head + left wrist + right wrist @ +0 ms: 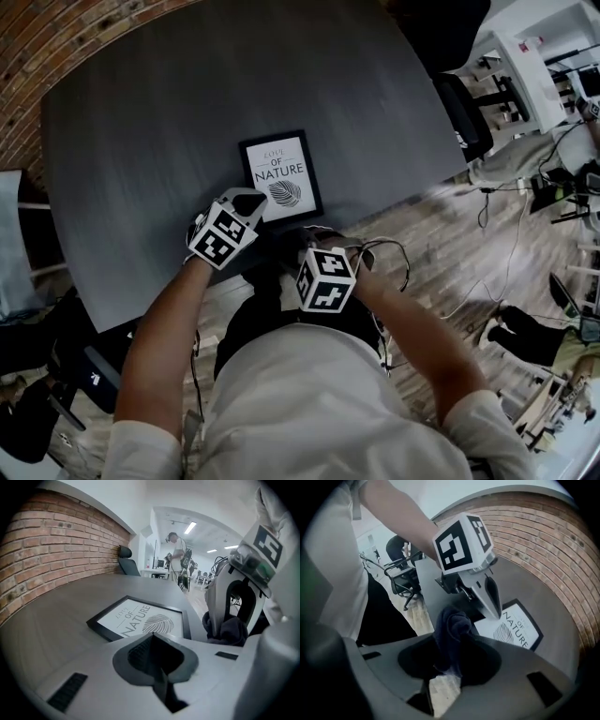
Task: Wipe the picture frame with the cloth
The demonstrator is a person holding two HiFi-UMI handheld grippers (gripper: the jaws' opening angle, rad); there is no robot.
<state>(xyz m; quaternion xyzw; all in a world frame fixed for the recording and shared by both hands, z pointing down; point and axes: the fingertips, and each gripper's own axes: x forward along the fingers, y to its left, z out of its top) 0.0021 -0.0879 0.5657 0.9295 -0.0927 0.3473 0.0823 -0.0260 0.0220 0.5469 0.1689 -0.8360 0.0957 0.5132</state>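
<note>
The picture frame, black-edged with a white "NATURE" print, lies flat on the dark table near its front edge. My left gripper hovers over the frame's near left corner. In the left gripper view its jaws are shut with nothing between them, and the frame lies just beyond. My right gripper is shut on a dark cloth that bunches up out of its jaws. It hangs at the table's front edge, right of the left gripper, and its cloth is short of the frame.
A brick wall runs along the table's far left side. Wooden floor with cables lies to the right, and a black office chair stands at the table's right edge. A person stands far off in the office.
</note>
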